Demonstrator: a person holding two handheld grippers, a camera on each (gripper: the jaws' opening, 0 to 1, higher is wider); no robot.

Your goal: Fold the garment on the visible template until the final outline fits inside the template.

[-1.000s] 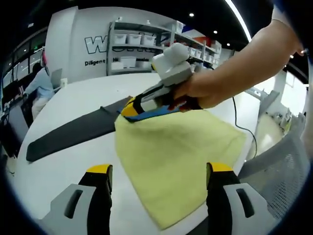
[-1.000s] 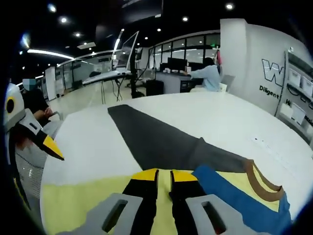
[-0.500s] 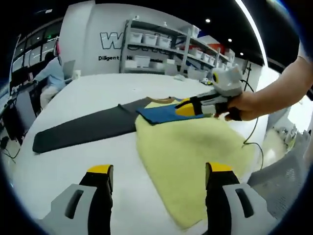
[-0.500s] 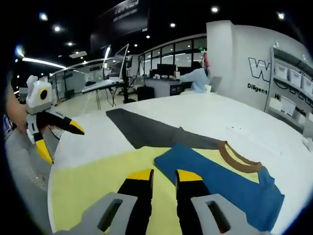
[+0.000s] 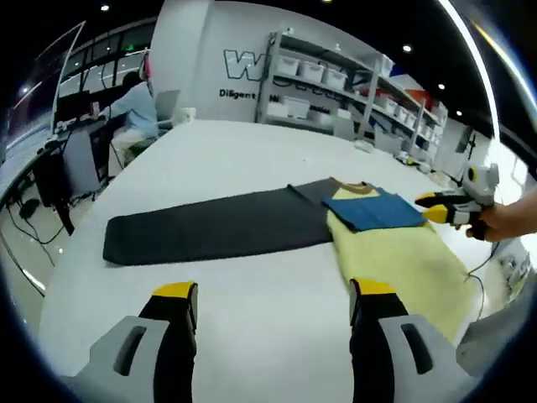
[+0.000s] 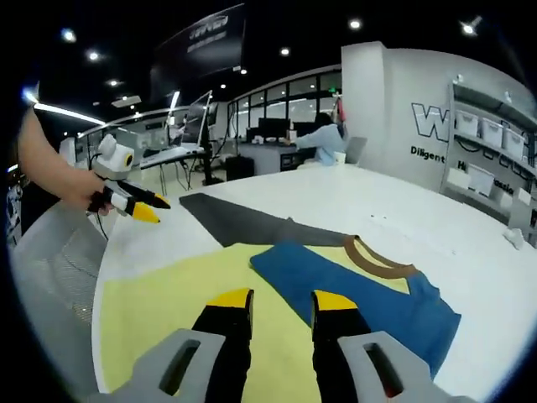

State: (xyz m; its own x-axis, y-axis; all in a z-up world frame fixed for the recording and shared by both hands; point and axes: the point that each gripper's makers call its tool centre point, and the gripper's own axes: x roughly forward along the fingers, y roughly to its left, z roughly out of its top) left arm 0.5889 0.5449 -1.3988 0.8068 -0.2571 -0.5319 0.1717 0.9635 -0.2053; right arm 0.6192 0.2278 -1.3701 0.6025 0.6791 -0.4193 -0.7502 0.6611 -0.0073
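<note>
A yellow garment (image 5: 407,264) lies flat on the white table (image 5: 252,151). Its blue sleeve (image 5: 375,210) is folded across the body, and the brown collar (image 5: 352,189) overlaps the end of a long dark grey template (image 5: 210,231). My left gripper (image 5: 273,294) is open, over bare table short of the template. The right gripper (image 5: 440,206) hovers past the sleeve, held by a hand. In the right gripper view, my right gripper (image 6: 281,300) is open above the yellow garment (image 6: 168,294), just short of the blue sleeve (image 6: 361,290). The left gripper (image 6: 138,204) hangs at the far left.
Shelves with white bins (image 5: 327,80) line the back wall. A person sits at a desk (image 5: 138,96) beyond the table's far end. A mesh chair (image 6: 59,277) stands by the table edge near the garment.
My right gripper has opened, let go of the blue sleeve and left it folded over the yellow body. Both grippers have drawn back from the garment.
</note>
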